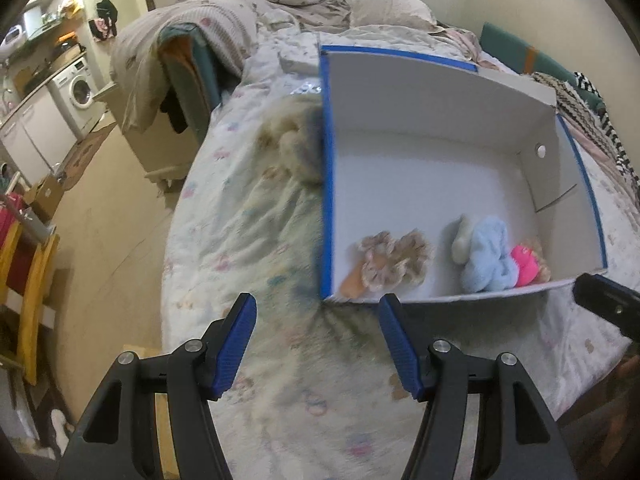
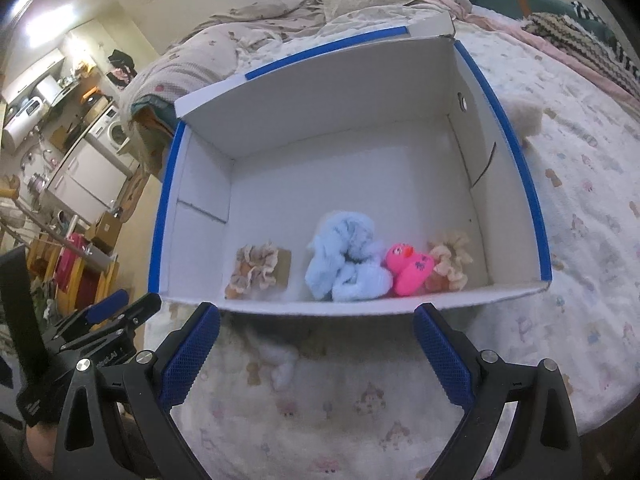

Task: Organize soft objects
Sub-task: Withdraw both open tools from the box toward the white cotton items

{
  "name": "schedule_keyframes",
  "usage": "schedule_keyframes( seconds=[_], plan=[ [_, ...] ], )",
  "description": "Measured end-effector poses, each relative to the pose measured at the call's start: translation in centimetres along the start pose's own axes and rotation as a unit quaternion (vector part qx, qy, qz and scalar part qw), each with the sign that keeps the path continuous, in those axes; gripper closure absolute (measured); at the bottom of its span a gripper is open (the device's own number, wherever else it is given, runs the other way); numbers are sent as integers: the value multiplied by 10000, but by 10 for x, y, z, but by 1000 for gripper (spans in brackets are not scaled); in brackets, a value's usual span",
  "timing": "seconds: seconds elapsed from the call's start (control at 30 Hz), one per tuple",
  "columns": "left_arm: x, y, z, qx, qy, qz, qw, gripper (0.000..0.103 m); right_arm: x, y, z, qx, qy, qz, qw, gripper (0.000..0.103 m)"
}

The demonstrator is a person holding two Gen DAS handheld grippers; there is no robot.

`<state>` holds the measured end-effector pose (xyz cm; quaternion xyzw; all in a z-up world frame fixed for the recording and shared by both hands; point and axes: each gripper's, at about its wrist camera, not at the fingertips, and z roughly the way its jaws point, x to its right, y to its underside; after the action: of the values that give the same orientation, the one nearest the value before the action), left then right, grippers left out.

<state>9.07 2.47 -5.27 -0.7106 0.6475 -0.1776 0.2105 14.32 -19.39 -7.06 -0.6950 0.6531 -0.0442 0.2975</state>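
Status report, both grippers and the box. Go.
Left gripper open, empty. Right gripper open, empty. Box holds scrunchies, blue plush, pink duck. Fluffy toy outside box, nothing in the way.

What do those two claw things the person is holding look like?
Both look alike. The left gripper and the right gripper each have two black plastic arms shaped like clamp handles, with triangular cut-outs and round silver rivets. Each finger ends in a long blue pad with a fine gridded texture. No cables show.
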Motion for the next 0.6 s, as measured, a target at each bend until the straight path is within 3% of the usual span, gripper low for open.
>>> schedule_keyframes(
  seconds=[0.17, 0.4, 0.6],
  plan=[
    [-19, 10, 7, -100, -132, -83, 9998, 43, 2, 13, 12, -332, -65, 5, 9994, 0],
    [-53, 11, 23, -364, -313, -668, 9966, 43, 4, 21, 39, -791, -223, 202, 9964, 0],
    [-59, 13, 34, -579, -210, -878, 9942, 42, -13, 32, 77, -1382, -68, -140, 9903, 0]
  ],
)
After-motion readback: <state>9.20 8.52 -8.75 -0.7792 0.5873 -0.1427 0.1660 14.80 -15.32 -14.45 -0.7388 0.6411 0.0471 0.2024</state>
